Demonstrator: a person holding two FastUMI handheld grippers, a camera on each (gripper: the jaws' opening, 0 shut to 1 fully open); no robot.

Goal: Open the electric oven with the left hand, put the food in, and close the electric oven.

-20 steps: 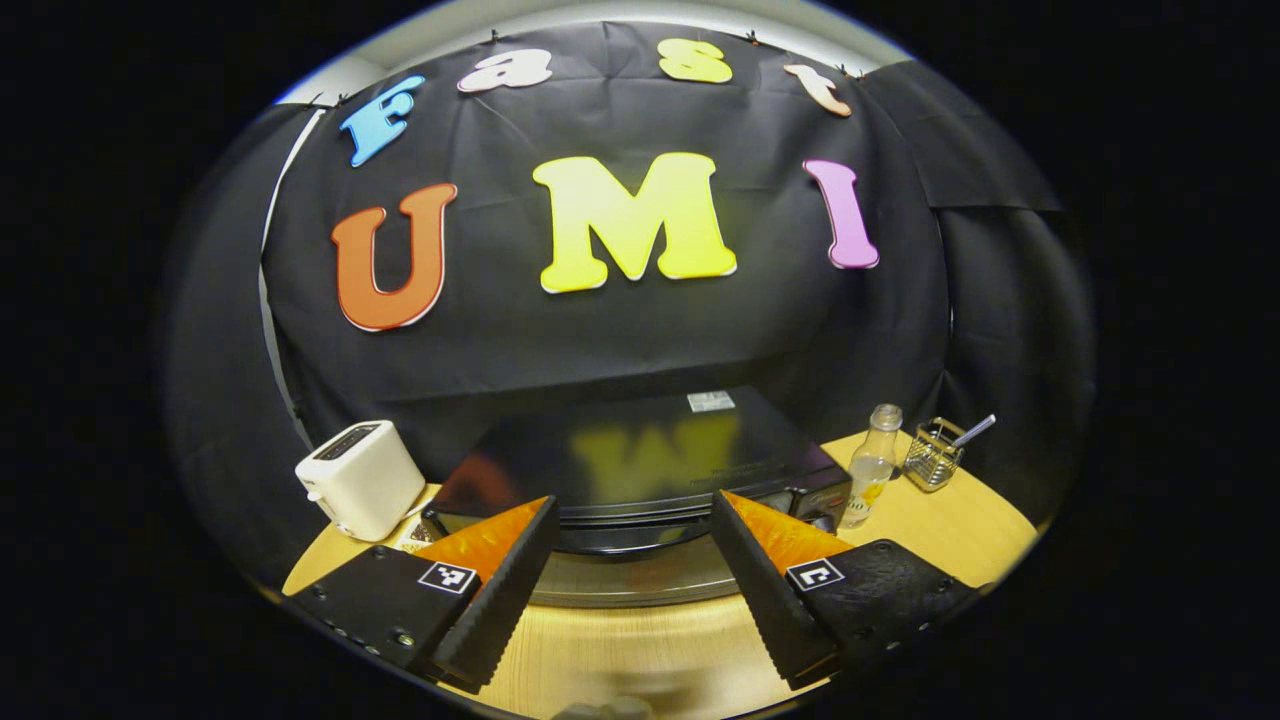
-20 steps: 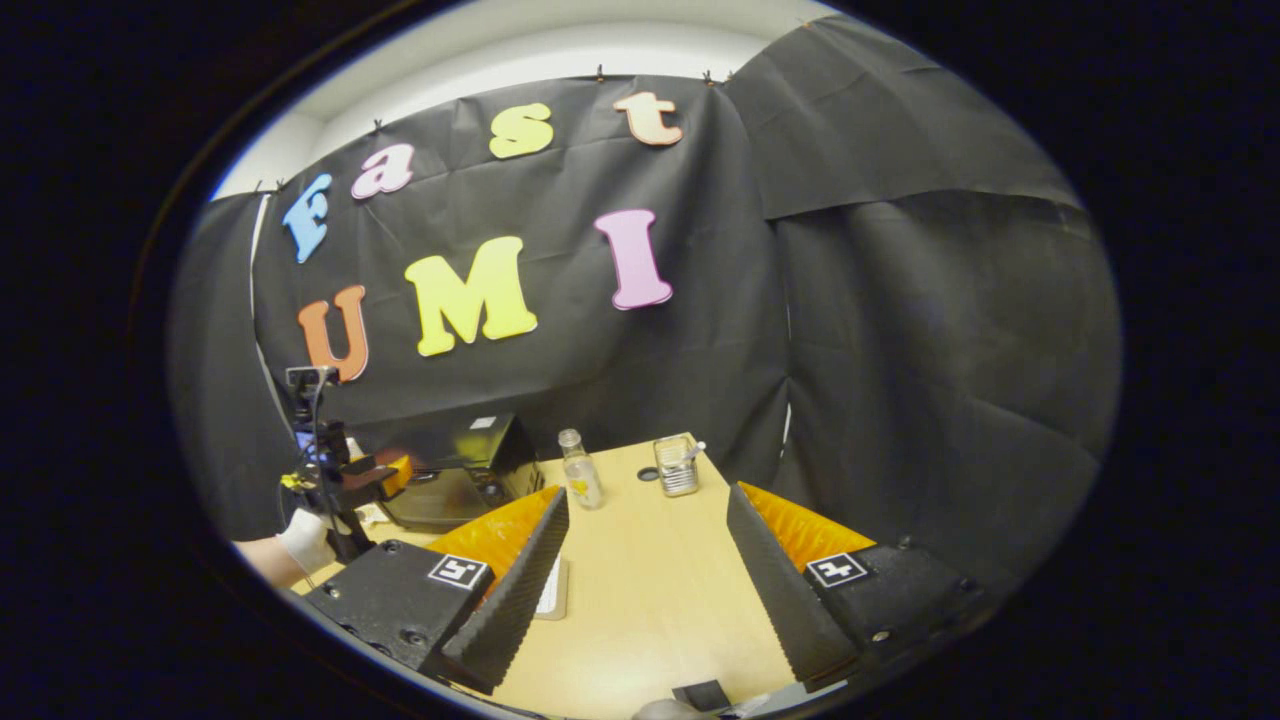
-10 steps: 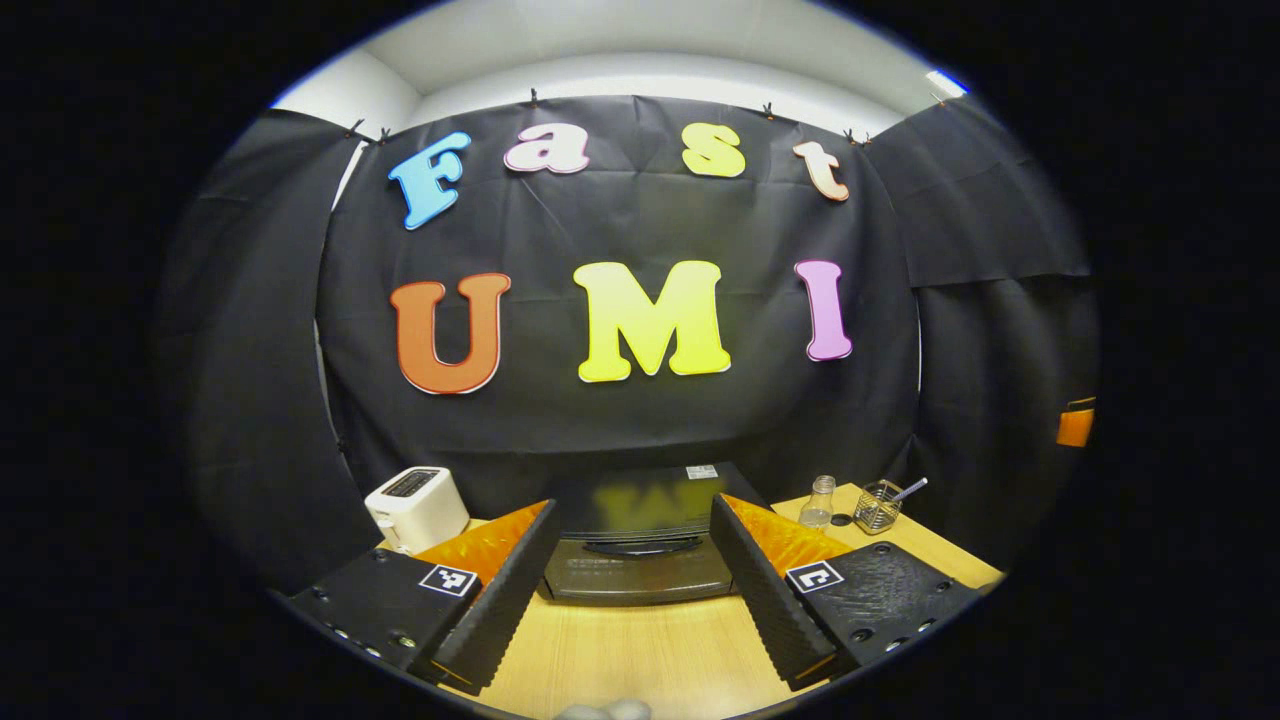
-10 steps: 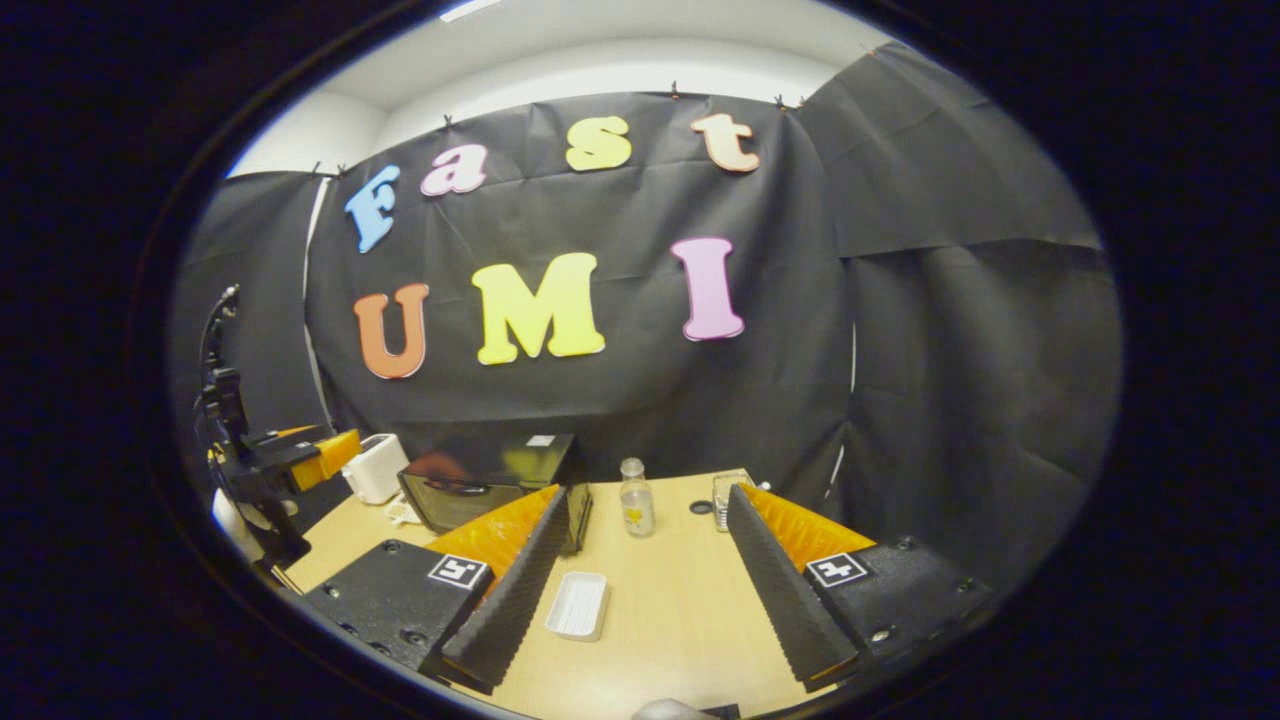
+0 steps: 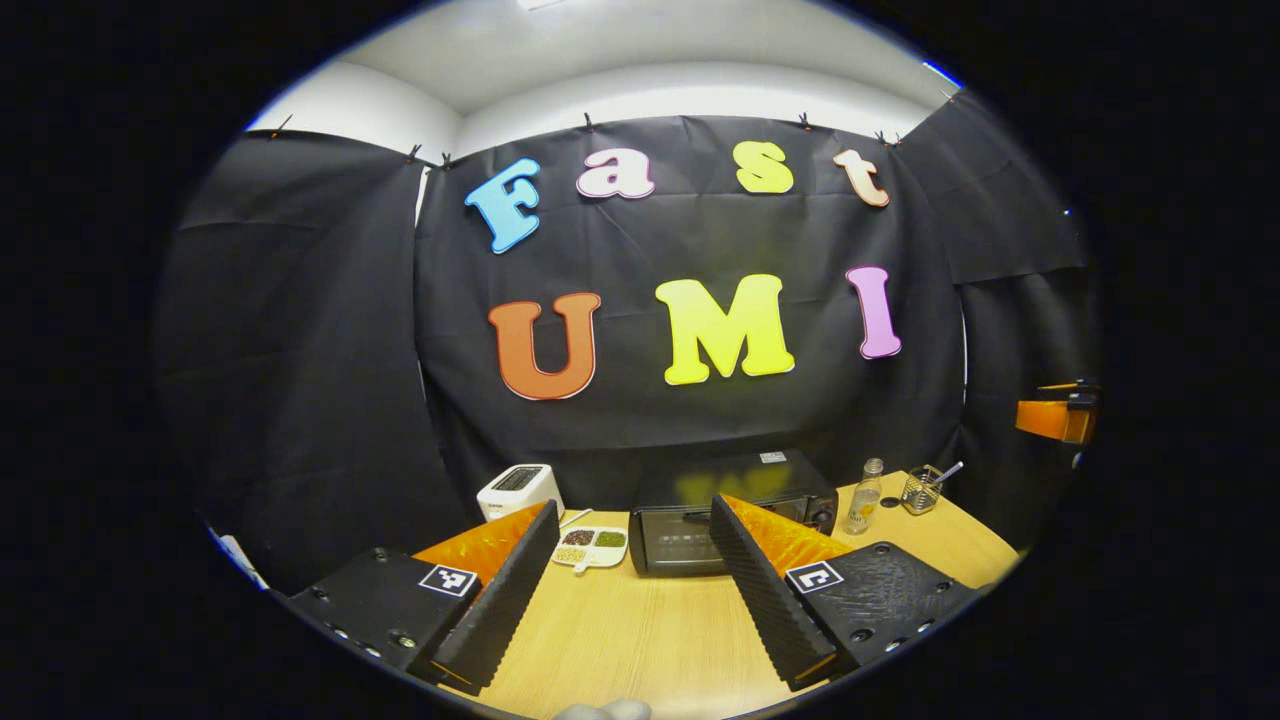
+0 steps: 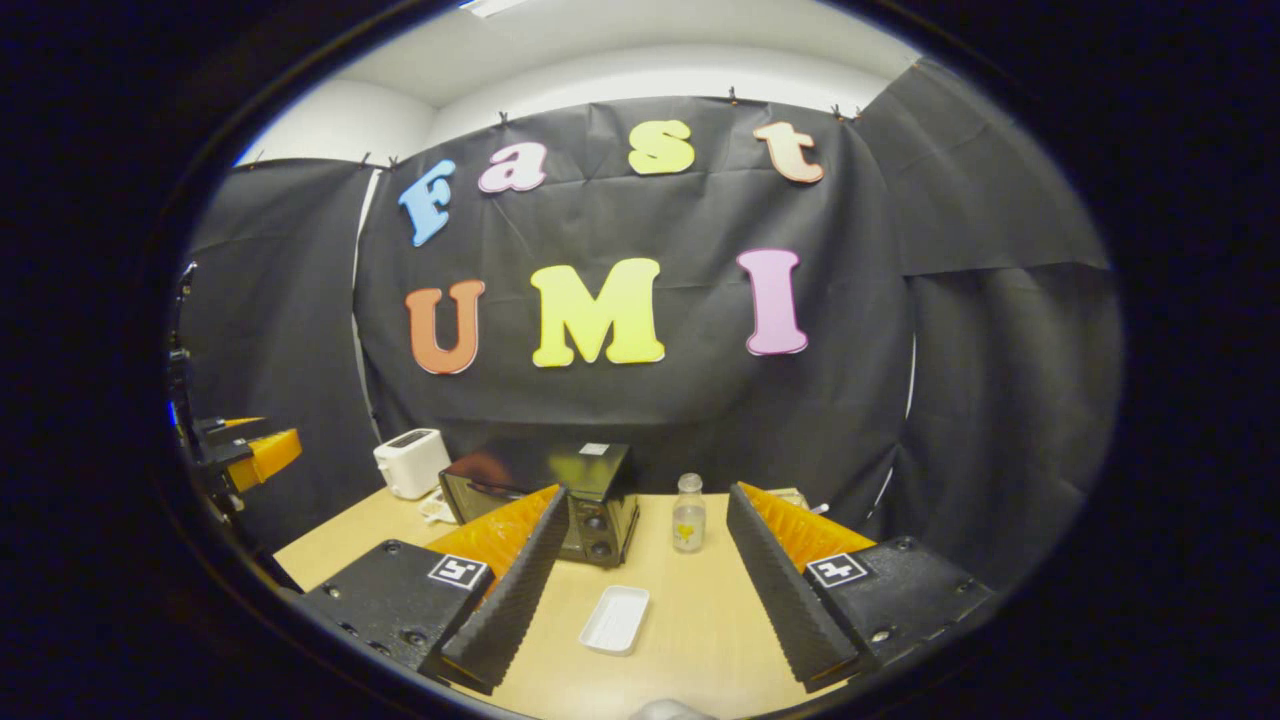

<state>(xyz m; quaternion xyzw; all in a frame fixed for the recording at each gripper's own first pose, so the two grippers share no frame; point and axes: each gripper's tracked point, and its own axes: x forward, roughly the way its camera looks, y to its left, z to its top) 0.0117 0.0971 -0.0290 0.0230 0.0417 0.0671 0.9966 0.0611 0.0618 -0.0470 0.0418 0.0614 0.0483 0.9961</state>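
Hovering above the wooden table (image 5: 640,640), the left gripper (image 5: 630,580) is keeping its jaws apart, gripping nothing. Its view is facing the closed electric oven (image 5: 730,510) at the back of the table and is catching a divided food dish (image 5: 590,547) lying just beside the oven, with a white toaster (image 5: 518,490) behind the dish. The right gripper (image 6: 645,575) is likewise holding its jaws spread and empty; its view is taking in an empty white tray (image 6: 615,620) lying on the table in front of the oven, and a small bottle (image 6: 687,513) standing near the oven's corner.
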